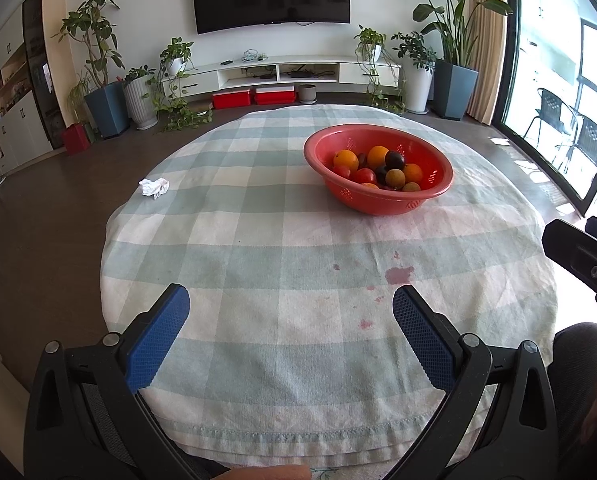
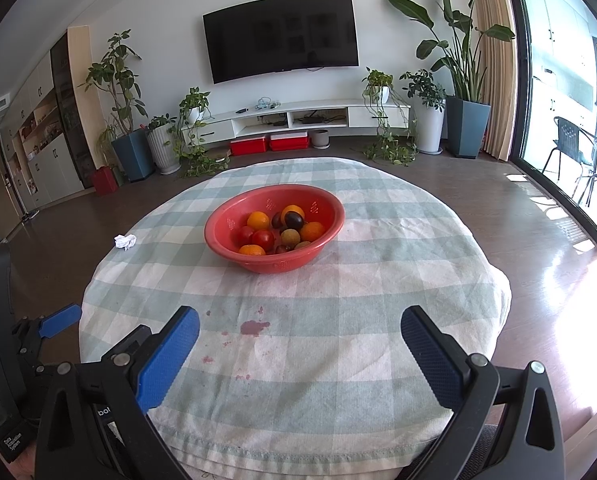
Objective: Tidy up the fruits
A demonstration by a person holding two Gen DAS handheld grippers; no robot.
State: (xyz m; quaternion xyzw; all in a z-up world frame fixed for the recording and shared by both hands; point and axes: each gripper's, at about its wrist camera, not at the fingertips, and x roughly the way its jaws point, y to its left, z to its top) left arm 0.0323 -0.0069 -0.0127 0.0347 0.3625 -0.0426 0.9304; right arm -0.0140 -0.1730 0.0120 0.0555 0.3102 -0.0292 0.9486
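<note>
A red perforated bowl (image 1: 394,200) stands on the far part of a round table covered with a green-and-white checked cloth (image 1: 282,248). It holds several fruits: oranges (image 1: 345,160), red tomatoes (image 1: 363,176), dark plums (image 1: 394,159) and brownish round fruits. The bowl also shows in the right wrist view (image 2: 226,232). My left gripper (image 1: 290,306) is open and empty above the table's near edge. My right gripper (image 2: 298,328) is open and empty, also near the front edge, well short of the bowl. The left gripper's blue finger shows at the left of the right wrist view (image 2: 60,320).
A crumpled white tissue (image 1: 153,187) lies on the cloth at the left. Red stains (image 1: 398,274) mark the cloth near the front. Beyond the table are a TV stand (image 1: 278,74), potted plants and a glass door at the right.
</note>
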